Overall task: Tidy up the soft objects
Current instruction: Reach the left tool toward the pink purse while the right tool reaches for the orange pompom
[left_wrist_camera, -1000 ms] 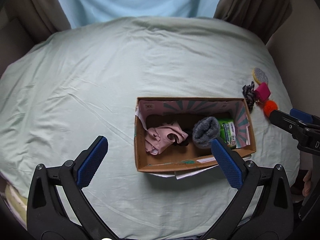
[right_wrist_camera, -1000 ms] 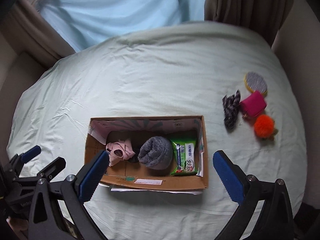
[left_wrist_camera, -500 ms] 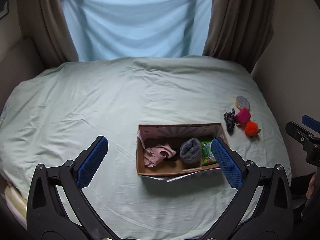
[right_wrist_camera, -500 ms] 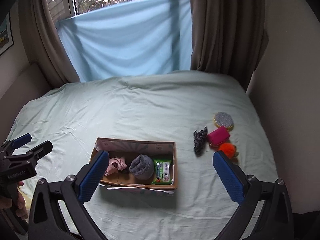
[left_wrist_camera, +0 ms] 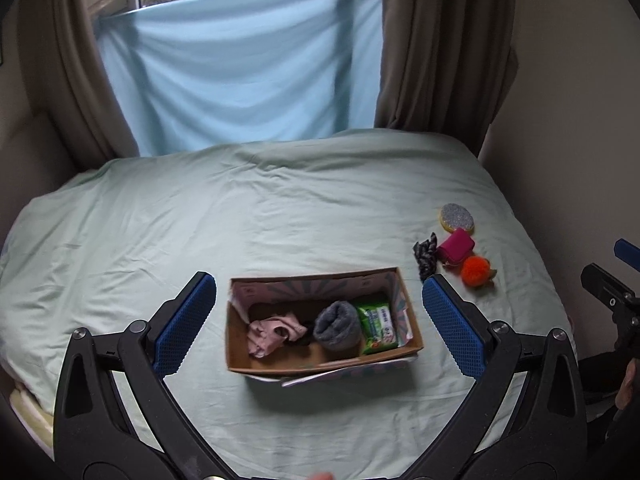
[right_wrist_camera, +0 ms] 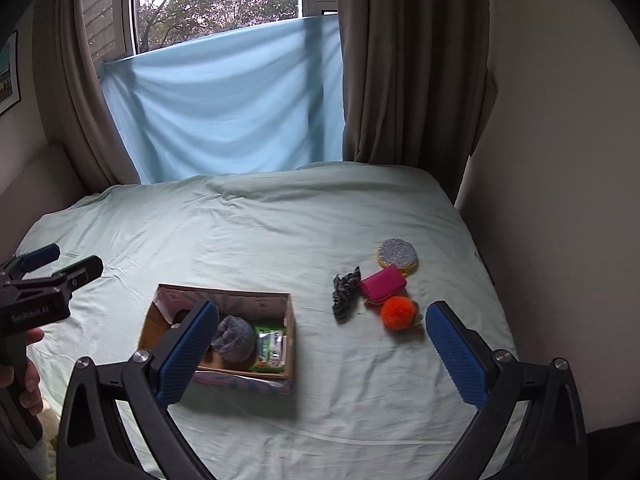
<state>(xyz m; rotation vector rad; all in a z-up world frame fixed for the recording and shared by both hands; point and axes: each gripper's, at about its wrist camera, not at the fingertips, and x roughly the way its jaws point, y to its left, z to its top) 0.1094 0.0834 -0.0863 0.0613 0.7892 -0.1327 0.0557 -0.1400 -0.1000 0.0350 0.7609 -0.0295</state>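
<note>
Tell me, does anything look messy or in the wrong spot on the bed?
Four soft things lie outside the cardboard box: an orange pom-pom, pink pouch, dark scrunchie and glittery sponge. A loose flap sticks out beneath the box's front.

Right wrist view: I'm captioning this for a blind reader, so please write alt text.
An open cardboard box on a pale green bed holds a grey rolled sock and a green wipes pack. To its right lie a dark scrunchie, pink pouch, orange pompom and glittery sponge. The open right tool frames the view.
</note>
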